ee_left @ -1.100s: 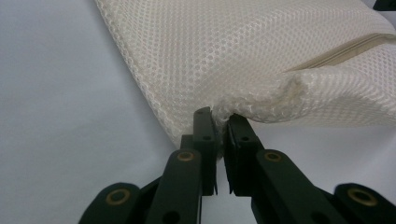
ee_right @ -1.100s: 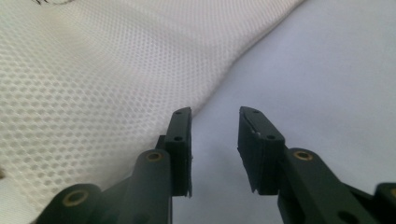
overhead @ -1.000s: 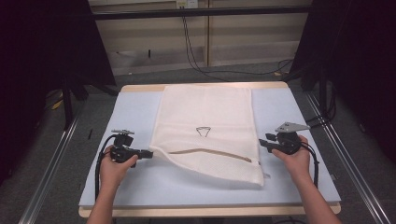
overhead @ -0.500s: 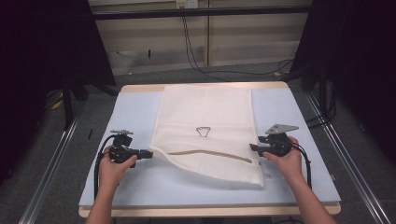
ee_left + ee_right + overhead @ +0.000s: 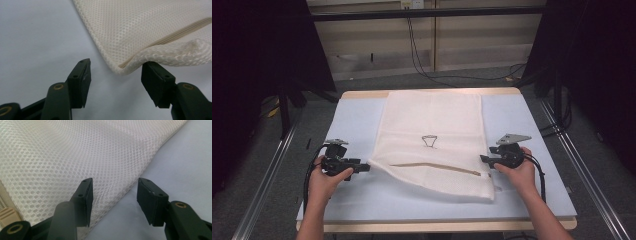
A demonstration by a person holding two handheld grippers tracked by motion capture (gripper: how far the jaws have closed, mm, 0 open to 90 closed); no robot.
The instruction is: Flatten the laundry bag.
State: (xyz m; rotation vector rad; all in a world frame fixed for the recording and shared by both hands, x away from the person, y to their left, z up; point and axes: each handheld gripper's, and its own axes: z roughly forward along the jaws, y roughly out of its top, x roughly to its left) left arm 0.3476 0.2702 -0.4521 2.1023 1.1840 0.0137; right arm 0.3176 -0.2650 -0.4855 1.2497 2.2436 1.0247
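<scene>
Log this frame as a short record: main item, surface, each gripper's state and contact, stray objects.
item: white mesh laundry bag, lying flat, beige zipper across its near part
surface: pale blue table mat
left gripper: jaws have just been opening, bag's corner by one pad, not clamped
right gripper: open over the bag's edge, no clamp
stray object: small dark wire clip on the bag

Left gripper (image 5: 362,167) jaws just opened; right gripper (image 5: 484,159) seemingly open too.
</scene>
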